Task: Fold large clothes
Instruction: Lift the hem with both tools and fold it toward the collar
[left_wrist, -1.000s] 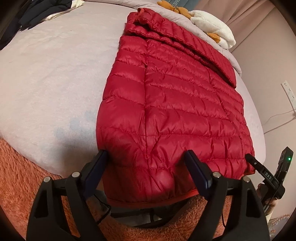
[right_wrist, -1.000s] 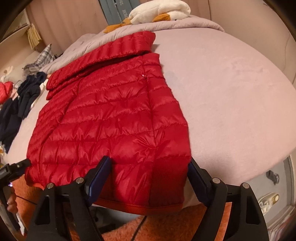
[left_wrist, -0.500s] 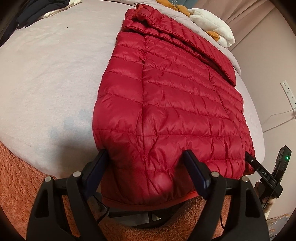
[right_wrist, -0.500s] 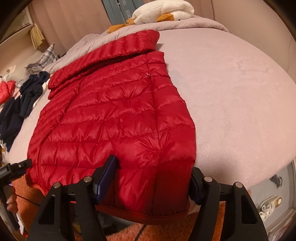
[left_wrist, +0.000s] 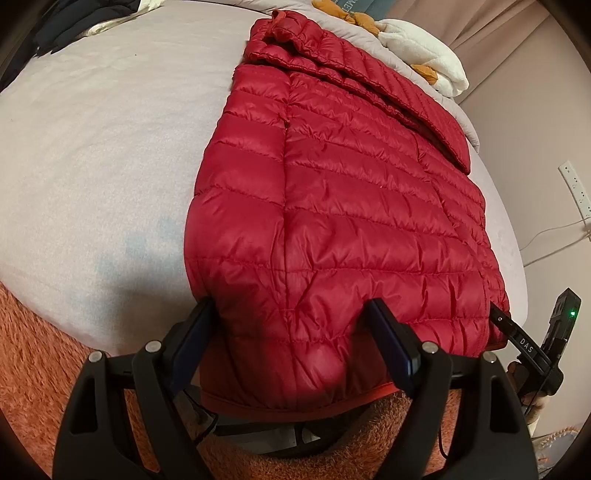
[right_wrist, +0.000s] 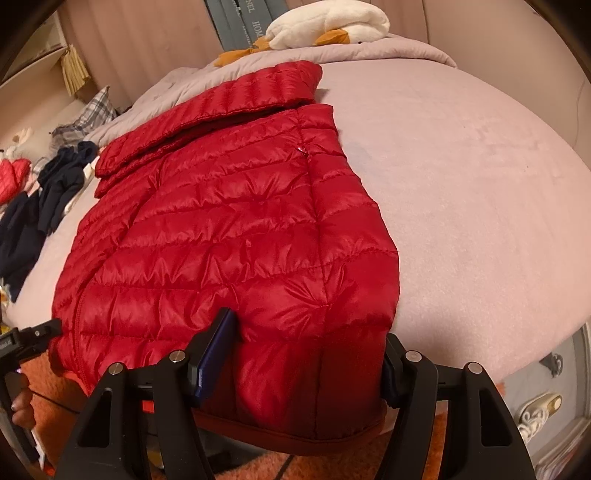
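Observation:
A red quilted down jacket (left_wrist: 343, 206) lies flat on the pale bed, hem hanging over the near edge, collar at the far end; it also shows in the right wrist view (right_wrist: 221, 229). My left gripper (left_wrist: 291, 325) is open, its jaws straddling the hem's left corner. My right gripper (right_wrist: 306, 350) is open, its jaws straddling the hem's right corner, the left finger (right_wrist: 218, 350) pressing into the fabric. Each gripper shows at the edge of the other's view: the right gripper (left_wrist: 532, 343), the left gripper (right_wrist: 26, 339).
The bed (left_wrist: 92, 155) has a lilac cover. A white plush toy (right_wrist: 328, 26) lies at the head. Dark clothes (right_wrist: 44, 199) lie on the bed's left side. An orange shaggy rug (left_wrist: 33, 369) covers the floor below. A wall socket (left_wrist: 574, 184) is right.
Both grippers have moved forward onto the hem, so the jacket's corners now sit deeper between the open jaws. The jacket itself has not shifted.

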